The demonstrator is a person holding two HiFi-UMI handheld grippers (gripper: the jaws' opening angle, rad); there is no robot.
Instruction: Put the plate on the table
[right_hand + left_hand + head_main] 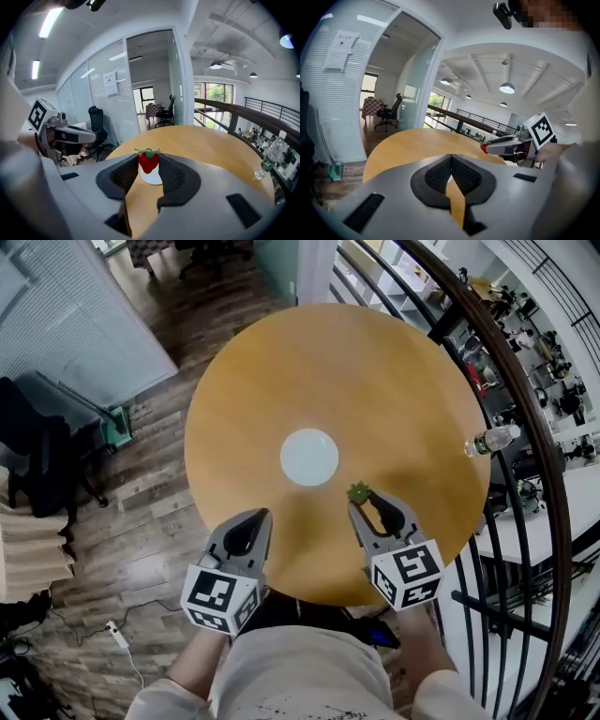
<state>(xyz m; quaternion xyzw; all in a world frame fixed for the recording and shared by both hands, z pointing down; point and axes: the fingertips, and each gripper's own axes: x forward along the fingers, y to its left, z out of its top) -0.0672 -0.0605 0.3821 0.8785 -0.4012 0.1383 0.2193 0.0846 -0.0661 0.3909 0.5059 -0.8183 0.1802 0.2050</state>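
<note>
Nearest the person, the left tool is hanging over the near edge of the tabletop with its jaws clenched together on nothing. Just to its right, the right tool is grasping a strawberry by its red body, with the green leaves poking up above the pads.

Beyond both tools, the plate is lying flat near the middle of the round wooden tabletop. It is white and bare, and neither tool is touching it. Farther off, a water bottle is standing at the tabletop's right edge, beside the dark railing.

Judging by how things lie, the plate is already set down, so the named job is looking finished. The step in hand appears to be bringing the strawberry to the plate. The next move is probably calling for the right tool to travel forward and a little leftward until the fruit is over the plate. It would then sink low before the pads let go, so the berry is not rolling off the rim. The left tool is seemingly having no part in this.
</note>
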